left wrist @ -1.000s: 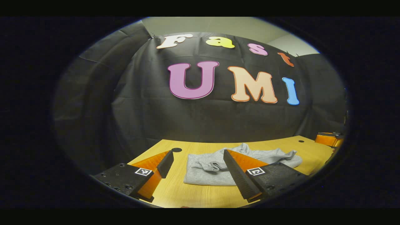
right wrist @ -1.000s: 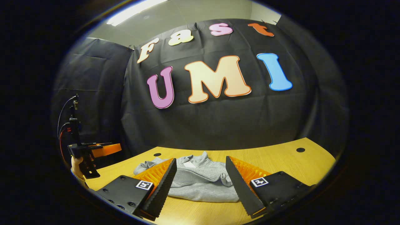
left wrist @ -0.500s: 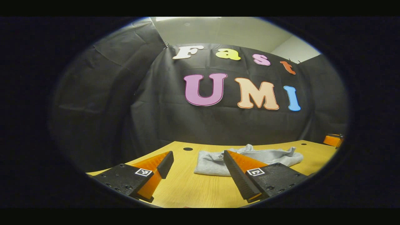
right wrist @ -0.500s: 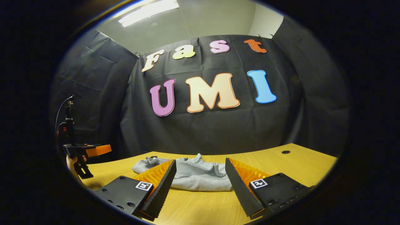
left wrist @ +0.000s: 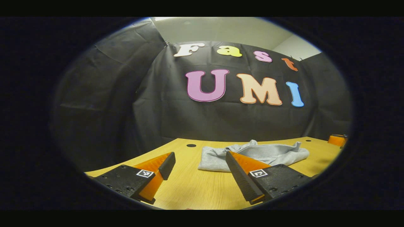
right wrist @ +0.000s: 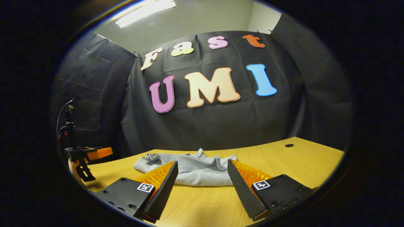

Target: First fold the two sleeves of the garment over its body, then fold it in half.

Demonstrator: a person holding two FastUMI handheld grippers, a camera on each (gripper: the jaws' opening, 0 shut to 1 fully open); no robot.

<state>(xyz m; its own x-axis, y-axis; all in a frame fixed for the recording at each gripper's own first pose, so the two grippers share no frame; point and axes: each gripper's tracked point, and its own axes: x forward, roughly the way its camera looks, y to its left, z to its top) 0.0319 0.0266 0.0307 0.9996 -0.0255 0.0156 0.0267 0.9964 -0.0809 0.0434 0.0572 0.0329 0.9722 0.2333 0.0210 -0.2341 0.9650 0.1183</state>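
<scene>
The grey garment [right wrist: 195, 168] lies bunched in a compact heap toward the far middle of the wooden surface [right wrist: 284, 164], its top layers rumpled and a collar ridge standing up; it looks already folded, though how neatly cannot be told from this low angle. The right tongs [right wrist: 202, 183] hang wide apart just near of it, holding nothing and touching no cloth; the left tongs [left wrist: 199, 171] are likewise wide and empty, near of the garment's left end, the garment [left wrist: 255, 153] lying beyond them. In the right gripper view the left tongs [right wrist: 90, 154] appear at the far left, held by a hand. The risk now is the loose upper layer slipping or springing open; a careless brush from either tong's tip would drag the soft heap askew.
</scene>
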